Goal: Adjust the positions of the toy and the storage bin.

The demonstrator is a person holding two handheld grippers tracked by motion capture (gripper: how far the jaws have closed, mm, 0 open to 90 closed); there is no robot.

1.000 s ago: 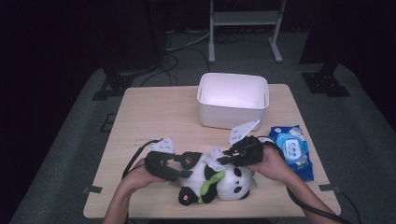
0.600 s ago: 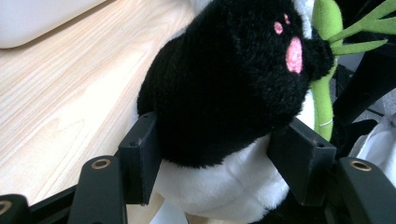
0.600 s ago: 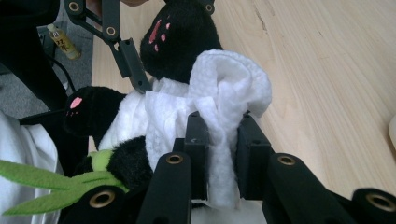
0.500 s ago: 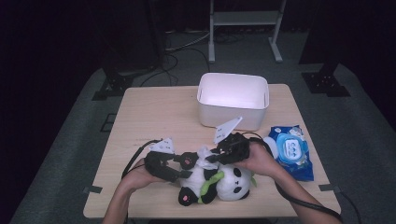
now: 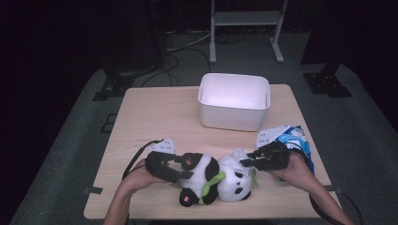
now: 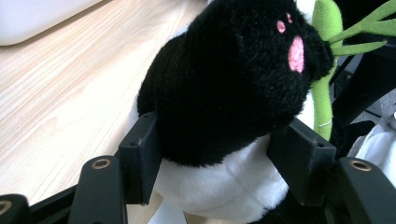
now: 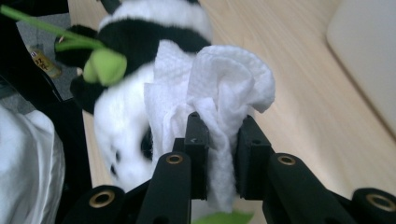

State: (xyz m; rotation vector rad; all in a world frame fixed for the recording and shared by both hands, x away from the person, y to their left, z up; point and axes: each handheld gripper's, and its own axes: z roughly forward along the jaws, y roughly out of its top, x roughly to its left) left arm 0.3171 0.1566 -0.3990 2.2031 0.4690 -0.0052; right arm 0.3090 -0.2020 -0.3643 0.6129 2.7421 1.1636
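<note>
**Wipe lands on the panda's head**

While the left gripper (image 5: 180, 168) pins the toy, the right one has come in from the right-hand side of the table (image 5: 155, 117) and now presses a wipe against it.

The table carries a white tub (image 5: 233, 101) toward its far edge, well apart from the work. Near the front edge, about midway along it, lies the stuffed panda (image 5: 213, 180), on its side with a green bamboo sprig (image 5: 212, 184) across its middle. A blue pack of wipes (image 5: 296, 139) sits by the right edge, just behind the person's right hand.

The left gripper's jaws stand fairly wide, closed as far as the panda's plush body (image 6: 229, 84) allows, one pad on each flank. The right gripper (image 7: 219, 140) is nearly shut, pinching a crumpled white wipe (image 7: 224, 88) between its pads; the wipe bunches out above them and touches the white fur of the panda's head.

A second ago the right gripper hovered nearer the pack, a little off the toy. I judge that the wiping stroke is just beginning, with the fetching of the wipe done and the cleaning itself ahead.
</note>
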